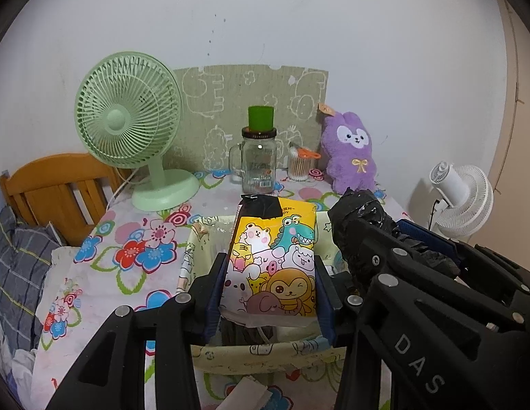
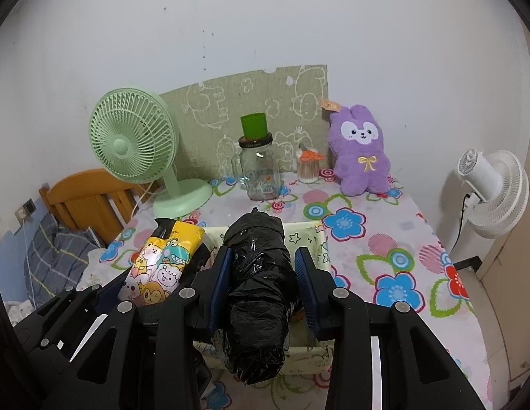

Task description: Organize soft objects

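My left gripper is closed on the cartoon-printed packet, one blue pad pressed against each long edge, the fingers spread only as wide as the packet itself. The packet's long axis runs straight away from me along the fingers, its black-taped end pointing toward the glass jar at the back of the table, and it hangs above the pale fabric basket.

My right gripper clamps the black plastic-wrapped bundle between its pads, the fingers spread a little wider. The bundle also lies lengthwise along my fingers, its narrower end aimed at the far wall, over the same basket. The packet sits just to its left, close beside it.
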A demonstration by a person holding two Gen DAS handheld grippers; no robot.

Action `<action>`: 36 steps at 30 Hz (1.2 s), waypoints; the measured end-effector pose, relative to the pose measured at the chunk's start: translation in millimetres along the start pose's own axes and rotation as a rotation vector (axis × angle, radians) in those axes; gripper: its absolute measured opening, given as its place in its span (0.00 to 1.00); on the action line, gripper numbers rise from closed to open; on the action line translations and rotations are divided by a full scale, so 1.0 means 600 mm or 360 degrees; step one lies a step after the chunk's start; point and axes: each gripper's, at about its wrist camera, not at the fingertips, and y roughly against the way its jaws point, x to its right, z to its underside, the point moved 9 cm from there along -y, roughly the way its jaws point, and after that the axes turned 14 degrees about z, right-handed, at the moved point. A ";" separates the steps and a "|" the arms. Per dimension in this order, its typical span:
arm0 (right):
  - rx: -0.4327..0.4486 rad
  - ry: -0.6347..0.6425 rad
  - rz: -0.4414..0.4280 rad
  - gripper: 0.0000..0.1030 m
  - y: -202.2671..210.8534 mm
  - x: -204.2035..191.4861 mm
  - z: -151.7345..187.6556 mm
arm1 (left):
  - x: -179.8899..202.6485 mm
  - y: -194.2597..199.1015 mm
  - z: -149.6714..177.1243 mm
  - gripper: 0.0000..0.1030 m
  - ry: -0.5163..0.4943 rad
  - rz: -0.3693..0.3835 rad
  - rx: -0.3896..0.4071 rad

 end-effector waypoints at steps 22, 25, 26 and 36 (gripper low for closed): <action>-0.0115 0.0073 -0.0016 0.41 -0.113 -0.023 0.012 | -0.032 -0.076 0.026 0.82 0.0057 0.0016 -0.0179; -0.0162 0.0127 -0.0058 0.48 -0.125 -0.030 0.018 | -0.034 -0.081 0.028 0.83 0.0063 0.0022 -0.0189; -0.0159 0.0136 -0.0047 0.61 -0.126 -0.030 0.018 | -0.033 -0.082 0.028 0.83 0.0064 0.0022 -0.0191; -0.0005 0.0140 -0.0011 0.96 -0.078 -0.027 -0.003 | -0.032 -0.063 0.020 0.86 0.0082 -0.0003 -0.0145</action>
